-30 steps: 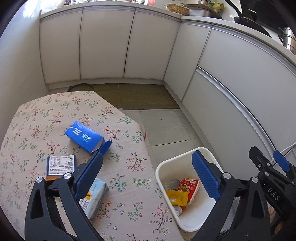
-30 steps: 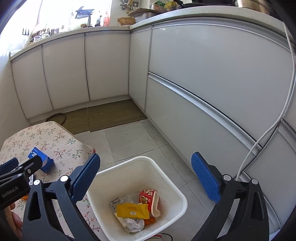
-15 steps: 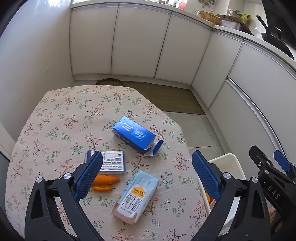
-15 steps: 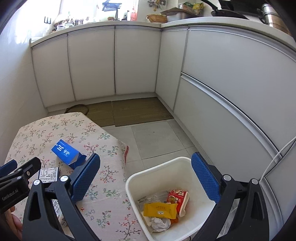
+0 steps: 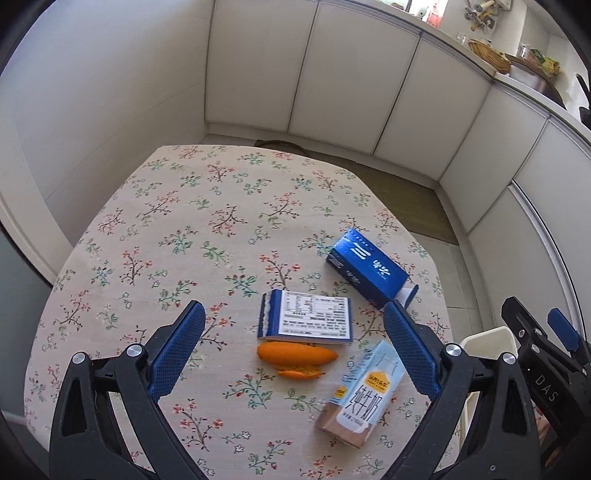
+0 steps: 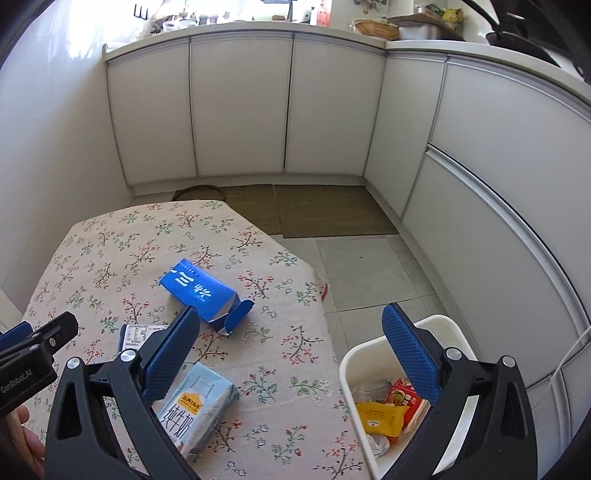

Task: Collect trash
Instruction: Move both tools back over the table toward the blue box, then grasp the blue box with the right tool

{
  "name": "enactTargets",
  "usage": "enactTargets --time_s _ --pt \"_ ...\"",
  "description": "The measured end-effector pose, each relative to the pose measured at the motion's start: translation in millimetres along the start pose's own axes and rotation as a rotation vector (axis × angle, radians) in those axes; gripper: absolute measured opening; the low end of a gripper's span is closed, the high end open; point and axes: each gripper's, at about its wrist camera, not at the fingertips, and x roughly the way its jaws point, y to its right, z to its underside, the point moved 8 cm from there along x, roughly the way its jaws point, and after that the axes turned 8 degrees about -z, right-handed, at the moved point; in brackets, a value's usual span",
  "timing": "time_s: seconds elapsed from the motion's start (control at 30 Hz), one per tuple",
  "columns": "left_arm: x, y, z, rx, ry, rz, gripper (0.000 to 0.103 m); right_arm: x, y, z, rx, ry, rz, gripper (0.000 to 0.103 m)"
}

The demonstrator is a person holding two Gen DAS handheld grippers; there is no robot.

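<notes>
Milk carton (image 5: pixel 364 398), orange peel (image 5: pixel 297 355) and two blue boxes lying on floral counter (image 5: pixel 184 229); both hand-held grippers (image 5: pixel 293 354) (image 6: pixel 288 354) hovering wide open, gripping nothing.

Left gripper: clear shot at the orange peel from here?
Probably yes. The left gripper is open and empty, and the orange peel lies uncovered between its fingers' line of sight. The small blue packet sits close behind and may get nudged.

A home kitchen

White cabinets (image 6: pixel 240 107) under a cluttered countertop (image 6: pixel 258 27) — floral-clothed table (image 5: pixel 192 236), woven floor mat (image 6: pixel 325 208) on tiles.
</notes>
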Motion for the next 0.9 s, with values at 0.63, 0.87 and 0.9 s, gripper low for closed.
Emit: enactTargets --time_s 0.63,0.87,0.9 --pt "32 -71 2 -0.143 -0.082 -0.093 0.093 138 -90 5 -0.249 -0.302 -0.151 0.096" --pt "43 -71 6 -0.146 -0.114 -0.100 0.093 186 -113 12 -0.351 -0.423 -0.245 0.096" --pt "45 -71 7 -0.145 -0.120 -0.101 0.093 191 -114 13 -0.353 -0.437 -0.244 0.096"
